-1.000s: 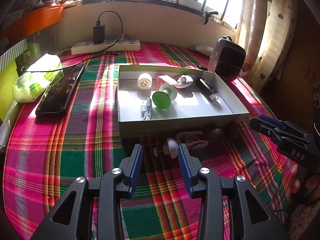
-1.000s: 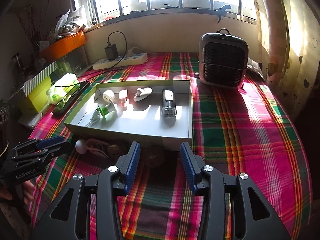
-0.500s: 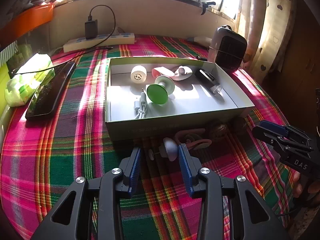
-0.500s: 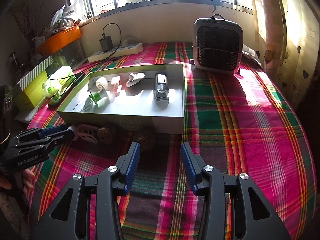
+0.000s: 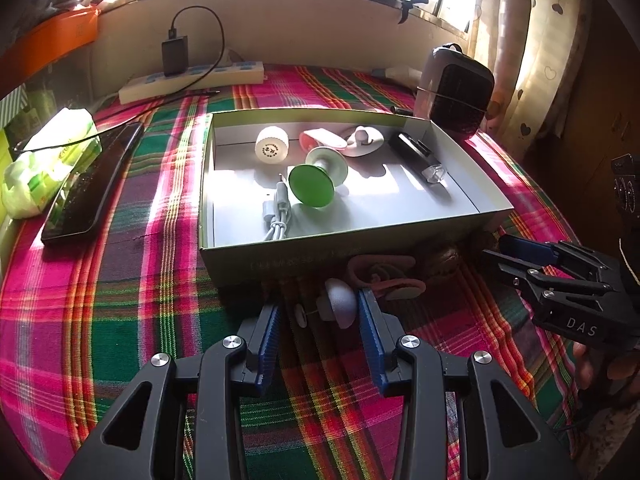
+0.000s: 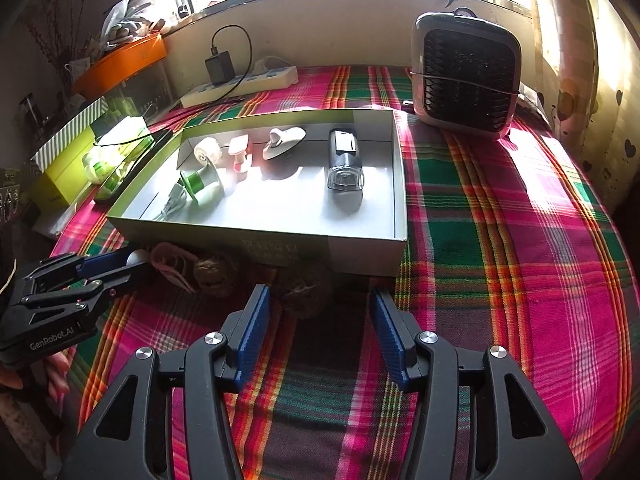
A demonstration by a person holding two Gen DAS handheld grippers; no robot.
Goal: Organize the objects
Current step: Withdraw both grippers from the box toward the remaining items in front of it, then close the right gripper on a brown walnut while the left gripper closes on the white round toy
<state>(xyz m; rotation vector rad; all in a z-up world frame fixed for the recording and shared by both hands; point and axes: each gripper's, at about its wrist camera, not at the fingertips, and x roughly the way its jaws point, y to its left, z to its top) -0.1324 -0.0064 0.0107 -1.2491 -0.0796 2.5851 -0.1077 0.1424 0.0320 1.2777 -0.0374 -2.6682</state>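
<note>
- Clutter sits in two groups on the plaid tablecloth [image 6: 500, 208]: some in the shallow box [image 5: 460, 220], some loose in the shadow along its near wall.
- Between my left gripper [image 5: 319, 312] fingers I see a small white suction hook [image 5: 338, 304]; it lies close to the right finger, but I cannot tell whether they touch. The fingers stand wide, gripping nothing.
- Just beyond the hook lies a pink looped piece [image 5: 384, 276], touching or nearly touching the box wall.
- My right gripper [image 6: 319, 308] is also spread wide and holds nothing. A brown fuzzy ball [image 6: 304, 292] rests near its left finger, just ahead of the tips; a second brown ball [image 6: 214, 274] lies further left, beside the pink piece.
- In the right view, my left gripper's tips reach in from the left with the white hook between them.
- Inside the box I make out a white roll [image 5: 271, 147], a green-faced spool [image 5: 312, 186], a coiled white cable [image 5: 278, 216], a pink item [image 5: 320, 139], a white hook-shaped piece [image 5: 362, 140] and a black torch [image 5: 416, 156] lying along the right side.
- Outside the box: a dark phone [image 5: 94, 184] and a green-white pack of tissues [image 5: 44, 164] on the left, a power strip [image 5: 192, 82] with a black charger [image 5: 175, 56] by the wall, and a small heater [image 6: 466, 76] at the far right corner.
</note>
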